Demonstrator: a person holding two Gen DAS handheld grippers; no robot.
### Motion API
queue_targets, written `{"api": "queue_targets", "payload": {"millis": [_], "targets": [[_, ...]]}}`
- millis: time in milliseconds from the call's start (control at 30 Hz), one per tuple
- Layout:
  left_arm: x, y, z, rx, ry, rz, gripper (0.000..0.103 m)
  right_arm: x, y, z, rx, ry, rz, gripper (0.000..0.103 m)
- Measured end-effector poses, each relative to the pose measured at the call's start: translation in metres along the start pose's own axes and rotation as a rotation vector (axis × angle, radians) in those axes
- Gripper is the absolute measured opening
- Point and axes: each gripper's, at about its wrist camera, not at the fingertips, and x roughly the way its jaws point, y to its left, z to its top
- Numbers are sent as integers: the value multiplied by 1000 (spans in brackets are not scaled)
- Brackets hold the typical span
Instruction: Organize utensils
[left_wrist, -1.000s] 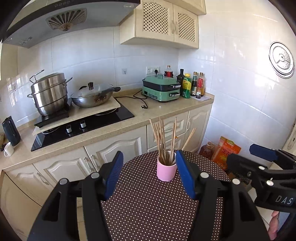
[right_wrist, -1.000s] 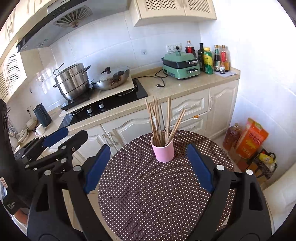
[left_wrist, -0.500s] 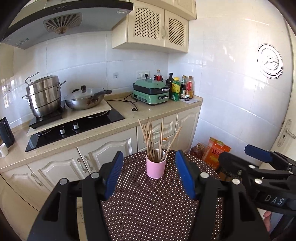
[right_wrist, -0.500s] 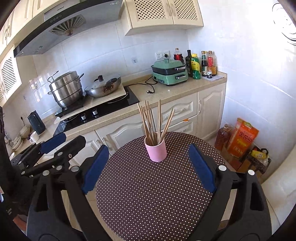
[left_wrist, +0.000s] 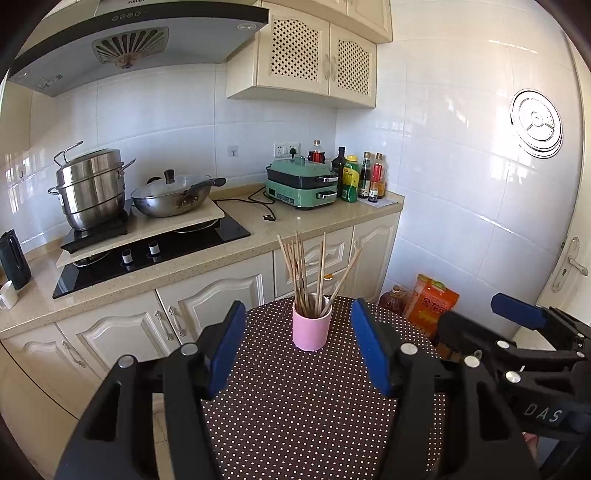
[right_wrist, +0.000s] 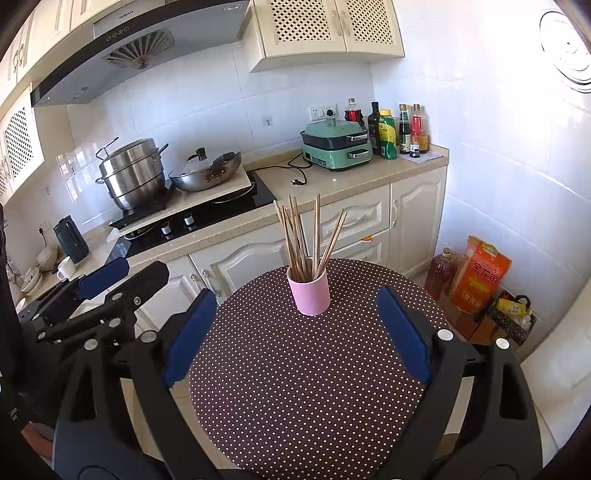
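Observation:
A pink cup (left_wrist: 310, 330) (right_wrist: 309, 293) holding several wooden chopsticks (left_wrist: 306, 269) (right_wrist: 306, 236) stands upright at the far side of a round brown polka-dot table (left_wrist: 295, 406) (right_wrist: 295, 369). My left gripper (left_wrist: 298, 306) is open and empty, short of the cup, which shows framed between its blue pads. My right gripper (right_wrist: 295, 295) is also open and empty, held back from the cup over the table's near half. Each gripper shows in the other's view: the right gripper (left_wrist: 517, 314) at the right edge, the left gripper (right_wrist: 103, 273) at the left edge.
Behind the table runs a counter (left_wrist: 303, 225) with a steel steamer pot (left_wrist: 90, 188), a lidded wok (left_wrist: 173, 194), a green electric cooker (left_wrist: 301, 182) and sauce bottles (left_wrist: 364, 177). An oil bottle (right_wrist: 441, 273) and an orange bag (right_wrist: 480, 275) sit on the floor at the right.
Both hands have drifted sideways, so the cup now sits a little further left in both views. The jaws of both grippers stand as wide as before.

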Motion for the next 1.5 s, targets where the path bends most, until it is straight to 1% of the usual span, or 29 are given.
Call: {"api": "queue_targets", "payload": {"millis": [133, 200, 233, 367, 533, 900, 1500], "targets": [[-1, 0, -1, 1, -4, 6, 60, 0, -1, -1, 8, 4, 3, 87], [-2, 1, -2, 1, -9, 23, 66, 0, -2, -1, 6, 5, 3, 87], [-3, 1, -2, 1, -16, 31, 67, 0, -2, -2, 7, 5, 4, 87], [-2, 4, -2, -2, -14, 23, 69, 1, -3, -2, 20, 10, 3, 88], [-2, 6, -2, 7, -22, 65, 74, 4, -2, -3, 24, 18, 4, 88], [4, 9, -3, -6, -2, 30, 75, 8, -2, -3, 38, 28, 4, 88], [9, 5, 0, 15, 2, 33, 75, 13, -6, -1, 58, 40, 10, 88]]}}
